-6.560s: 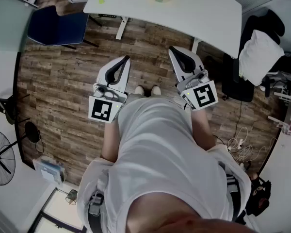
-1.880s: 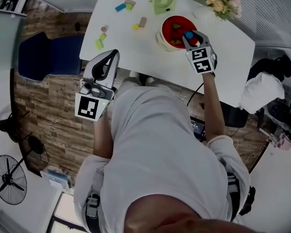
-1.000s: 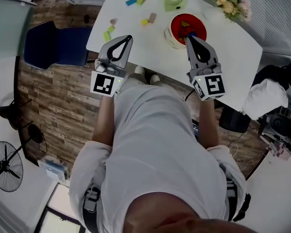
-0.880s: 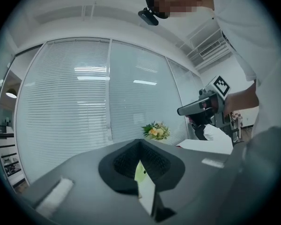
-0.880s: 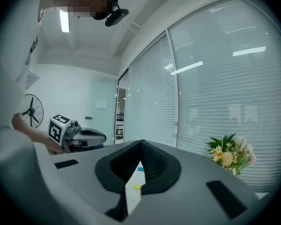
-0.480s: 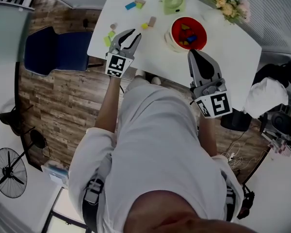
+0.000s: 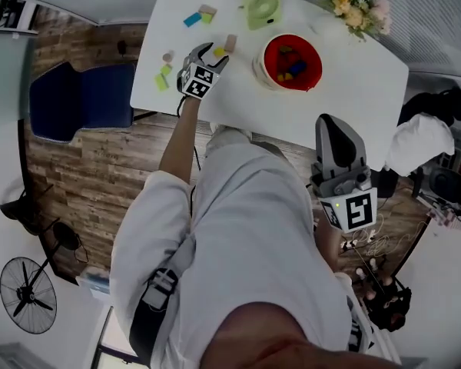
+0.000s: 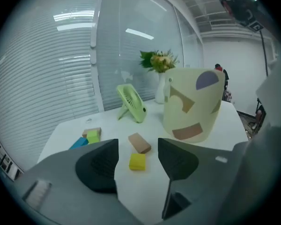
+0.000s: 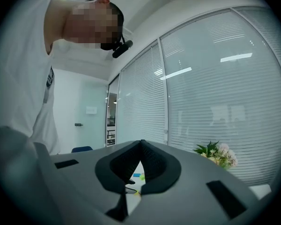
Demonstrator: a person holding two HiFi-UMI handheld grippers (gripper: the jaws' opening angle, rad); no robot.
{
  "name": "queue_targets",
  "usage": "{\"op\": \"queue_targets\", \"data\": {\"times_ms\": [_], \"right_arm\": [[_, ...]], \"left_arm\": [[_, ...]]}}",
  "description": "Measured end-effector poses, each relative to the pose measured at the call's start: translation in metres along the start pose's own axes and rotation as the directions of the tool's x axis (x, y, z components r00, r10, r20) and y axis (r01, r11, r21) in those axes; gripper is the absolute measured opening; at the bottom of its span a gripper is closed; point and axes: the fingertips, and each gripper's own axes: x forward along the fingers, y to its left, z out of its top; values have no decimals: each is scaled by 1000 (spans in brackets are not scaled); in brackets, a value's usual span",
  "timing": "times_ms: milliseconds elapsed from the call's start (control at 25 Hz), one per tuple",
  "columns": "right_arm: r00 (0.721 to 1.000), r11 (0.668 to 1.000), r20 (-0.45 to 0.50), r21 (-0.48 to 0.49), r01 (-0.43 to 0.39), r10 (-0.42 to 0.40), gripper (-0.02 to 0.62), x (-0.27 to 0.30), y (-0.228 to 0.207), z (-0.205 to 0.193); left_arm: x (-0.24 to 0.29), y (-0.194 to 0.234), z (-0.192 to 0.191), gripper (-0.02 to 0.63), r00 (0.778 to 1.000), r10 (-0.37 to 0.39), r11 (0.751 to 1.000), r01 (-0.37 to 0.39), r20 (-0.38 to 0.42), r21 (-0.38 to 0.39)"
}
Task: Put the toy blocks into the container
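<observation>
Head view first: how much of the job is done?

Part of it. The container (image 7: 275, 46) stands on the white table (image 7: 346, 91) with a few blocks (image 7: 294, 68) already inside: blue, yellow and a darker one, as far as I can make out. I count about eight pieces lying loose, all to its left.

Which one is next, would you say?

Probably the yellow block (image 8: 137, 161). In the left gripper view the left gripper (image 8: 137, 146) has just been spreading its jaws. They stand wide apart, low over the table, with that block in the gap a little ahead of them, and the pads are not on it. A brown block (image 8: 139, 143) lies just beyond, nearer the container.

And the other tong?

The right gripper (image 7: 332, 123) is clenched, jaws together on nothing, held off the table's near edge beside the person's body.

What else waits?

A blue block (image 8: 78, 143), a green block (image 8: 93, 137) and a tan block (image 8: 91, 131) sit together at the far side. Two green pieces (image 7: 160, 81) and a small pale piece (image 7: 167, 55) lie near the left edge. More is left than done, I'd judge
</observation>
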Motion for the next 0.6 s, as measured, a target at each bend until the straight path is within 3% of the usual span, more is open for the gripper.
{"op": "queue_targets", "data": {"times_ms": [280, 440, 600], "right_arm": [[998, 998, -13, 26, 64, -64, 2, -5, -14, -3], [997, 997, -14, 22, 70, -70, 2, -3, -21, -2], [999, 998, 3, 28, 50, -50, 2, 0, -24, -2]], "left_arm": [[38, -2, -39, 225, 981, -55, 998, 58, -186, 13], [40, -14, -44, 139, 977, -80, 996, 83, -198, 10], [31, -17, -42, 137, 981, -76, 997, 74, -177, -20]]}}
